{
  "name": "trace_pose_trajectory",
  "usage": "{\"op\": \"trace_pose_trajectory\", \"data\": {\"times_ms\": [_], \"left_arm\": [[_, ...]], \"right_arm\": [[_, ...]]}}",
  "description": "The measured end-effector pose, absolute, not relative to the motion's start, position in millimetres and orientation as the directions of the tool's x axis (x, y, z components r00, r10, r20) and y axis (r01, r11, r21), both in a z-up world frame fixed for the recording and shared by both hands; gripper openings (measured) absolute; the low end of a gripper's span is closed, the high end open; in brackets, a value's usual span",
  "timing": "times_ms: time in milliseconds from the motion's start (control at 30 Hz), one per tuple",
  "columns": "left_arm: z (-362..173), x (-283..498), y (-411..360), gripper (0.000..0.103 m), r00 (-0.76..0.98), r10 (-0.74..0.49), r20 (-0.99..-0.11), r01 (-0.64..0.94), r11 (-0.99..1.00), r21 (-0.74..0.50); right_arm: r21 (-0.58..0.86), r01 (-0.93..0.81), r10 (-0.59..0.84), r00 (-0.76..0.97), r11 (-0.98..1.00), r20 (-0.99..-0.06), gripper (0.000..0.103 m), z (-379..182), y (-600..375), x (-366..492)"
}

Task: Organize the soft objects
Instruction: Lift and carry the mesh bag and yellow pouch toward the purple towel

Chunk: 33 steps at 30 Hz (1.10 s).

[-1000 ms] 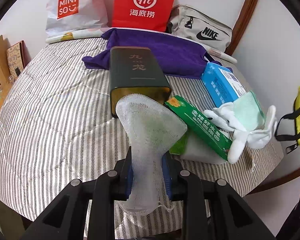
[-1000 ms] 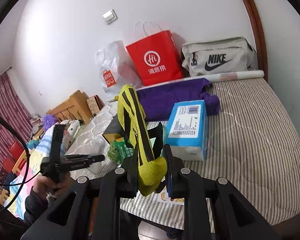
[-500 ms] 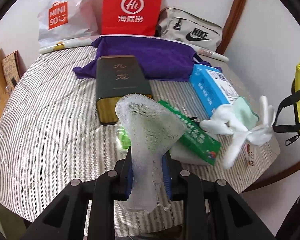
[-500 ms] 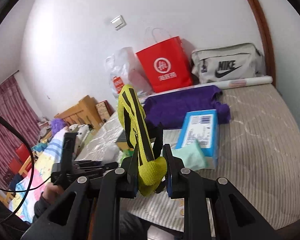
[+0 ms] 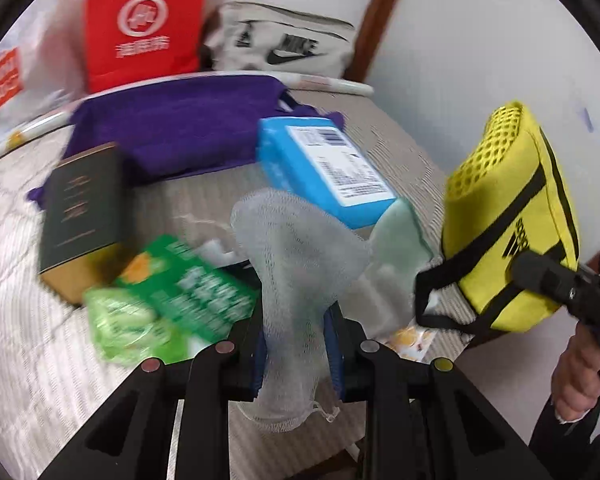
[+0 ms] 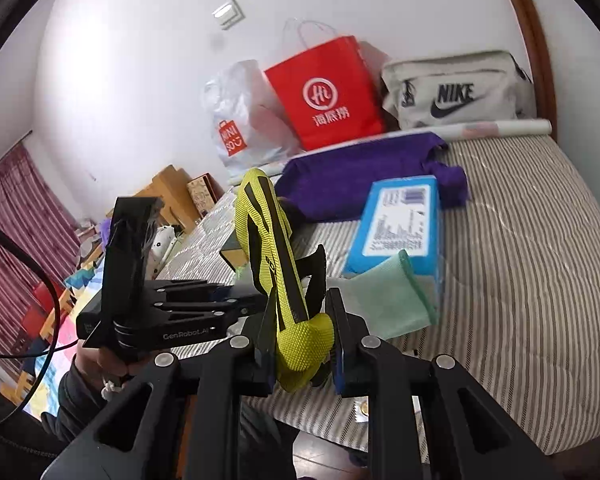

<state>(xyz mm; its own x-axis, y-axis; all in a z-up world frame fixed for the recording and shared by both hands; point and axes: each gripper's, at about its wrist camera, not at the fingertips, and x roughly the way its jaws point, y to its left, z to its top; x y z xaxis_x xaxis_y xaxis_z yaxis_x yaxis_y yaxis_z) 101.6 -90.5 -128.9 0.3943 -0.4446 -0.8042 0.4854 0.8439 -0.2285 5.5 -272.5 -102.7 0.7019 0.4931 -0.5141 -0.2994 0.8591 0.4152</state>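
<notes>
Up over the near edge of the bed [image 6: 540,264], pinched in the right claw [image 6: 300,344]: yellow bag [image 5: 512,220], light, squashy, best held by its thick end; smaller, in the left claw [image 5: 296,344]: white mesh sock [image 5: 296,264], floppy, thin, easy to snag.

A: What's sitting on the bed [image 6: 540,264] right now?

B: I'm counting three boxes: one blue box [image 5: 324,168], one dark box [image 5: 82,212], one green box [image 5: 188,280].

A: And bags?

B: Four are showing: one red bag [image 6: 328,92], one white bag [image 6: 240,120], one grey bag [image 6: 456,88], one yellow bag [image 5: 512,220].

A: Cloths?

B: One purple cloth [image 6: 360,172], one green cloth [image 6: 388,300], one mesh cloth [image 5: 296,264]. One paper roll [image 6: 500,128] is lying along the far edge.
</notes>
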Motion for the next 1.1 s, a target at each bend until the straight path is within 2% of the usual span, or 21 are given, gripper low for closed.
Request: {"op": "trace_pose_trajectory", "data": {"times_ms": [133, 367, 867, 1100], "left_arm": [[-145.0, 111.9, -114.6, 0.024, 0.334, -0.438, -0.835, 0.504, 0.831, -0.234], [-159.4, 120.9, -136.5, 0.019, 0.325, -0.362, -0.874, 0.5, 0.85, -0.165], [-166.1, 132.0, -137.4, 0.018, 0.3, -0.361, -0.883, 0.486, 0.854, -0.184], [-156.5, 141.7, -129.8, 0.018, 0.296, -0.376, -0.878, 0.469, 0.858, -0.209]], "right_arm": [[0.447, -0.288, 0.506, 0.693, 0.847, -0.513, 0.021, -110.8, -282.3, 10.3], [0.491, -0.294, 0.54, 0.682, 0.82, -0.494, 0.021, -117.0, -297.9, 13.9], [0.447, -0.282, 0.479, 0.77, 0.849, -0.423, 0.02, -72.2, -333.6, 7.1], [0.438, -0.288, 0.479, 0.766, 0.852, -0.429, 0.02, -61.1, -333.2, 33.6]]}}
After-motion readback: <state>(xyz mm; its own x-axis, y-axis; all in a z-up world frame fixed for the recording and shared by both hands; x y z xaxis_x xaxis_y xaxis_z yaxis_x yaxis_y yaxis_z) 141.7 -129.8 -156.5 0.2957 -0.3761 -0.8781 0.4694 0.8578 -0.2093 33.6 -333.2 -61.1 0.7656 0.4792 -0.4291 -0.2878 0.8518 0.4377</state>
